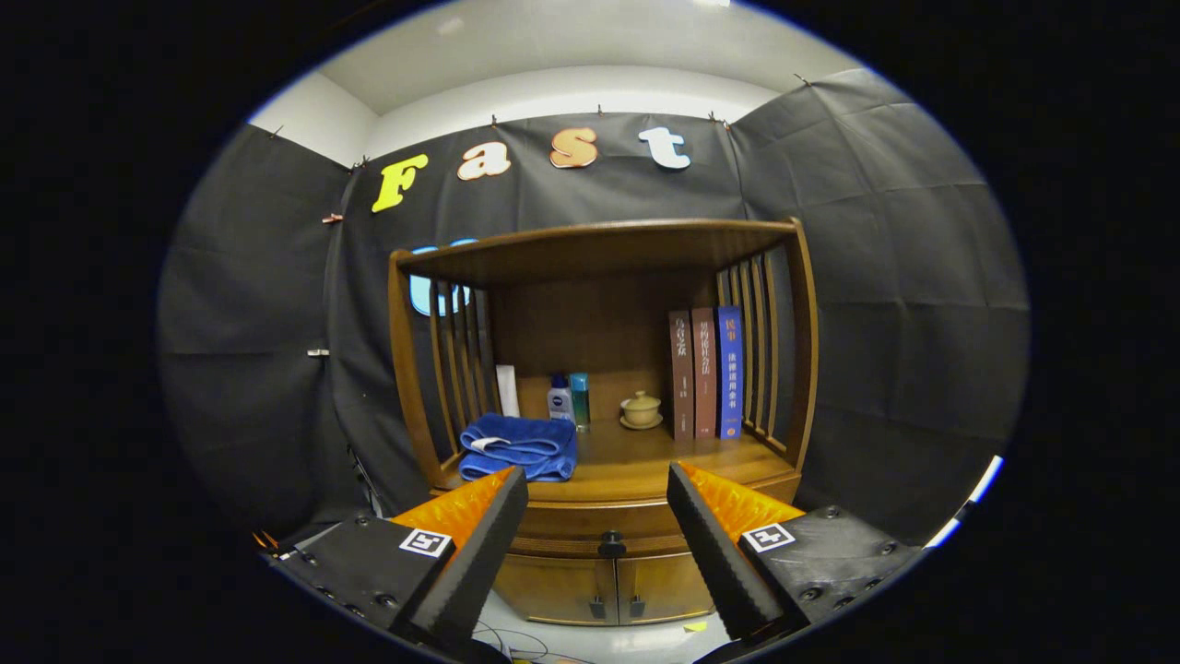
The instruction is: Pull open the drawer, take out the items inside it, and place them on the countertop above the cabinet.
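A wooden cabinet [604, 516] stands ahead of me against the booth's black wall. Its drawer [590, 521] is closed, with a small dark knob [610, 545] at its front centre. The knob lies between my two fingers but well beyond their tips. My gripper [597, 484] is open, its orange and black fingers spread wide with nothing between them. The countertop [636, 466] above the drawer is the cabinet's open shelf. What lies inside the drawer is hidden.
On the countertop lie a folded blue towel [518, 447], two small bottles [569, 399], a lidded cup on a saucer [640, 409] and three upright books [706, 373]. Slatted wooden sides enclose it. Two small doors [608, 590] sit below the drawer.
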`<action>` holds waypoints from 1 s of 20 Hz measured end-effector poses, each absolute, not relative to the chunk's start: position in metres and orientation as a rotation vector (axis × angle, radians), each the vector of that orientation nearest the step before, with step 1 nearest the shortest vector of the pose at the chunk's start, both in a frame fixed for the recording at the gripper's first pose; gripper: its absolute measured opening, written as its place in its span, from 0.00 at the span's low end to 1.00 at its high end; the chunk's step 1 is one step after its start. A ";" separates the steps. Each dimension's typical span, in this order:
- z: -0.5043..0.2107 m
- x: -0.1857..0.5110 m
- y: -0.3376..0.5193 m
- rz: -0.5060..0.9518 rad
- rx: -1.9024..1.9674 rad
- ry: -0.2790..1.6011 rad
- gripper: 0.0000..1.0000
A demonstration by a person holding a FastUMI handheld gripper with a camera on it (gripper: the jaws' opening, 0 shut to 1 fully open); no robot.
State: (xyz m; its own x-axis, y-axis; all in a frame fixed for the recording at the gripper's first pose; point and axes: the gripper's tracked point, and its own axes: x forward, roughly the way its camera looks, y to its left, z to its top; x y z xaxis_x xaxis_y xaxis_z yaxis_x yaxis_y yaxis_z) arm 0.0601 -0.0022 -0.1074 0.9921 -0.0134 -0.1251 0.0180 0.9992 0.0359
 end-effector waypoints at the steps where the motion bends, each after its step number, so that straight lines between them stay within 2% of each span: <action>1: -0.119 0.066 -0.001 -0.011 0.038 0.137 0.99; 20: -0.324 0.179 -0.026 -0.061 0.055 0.382 0.99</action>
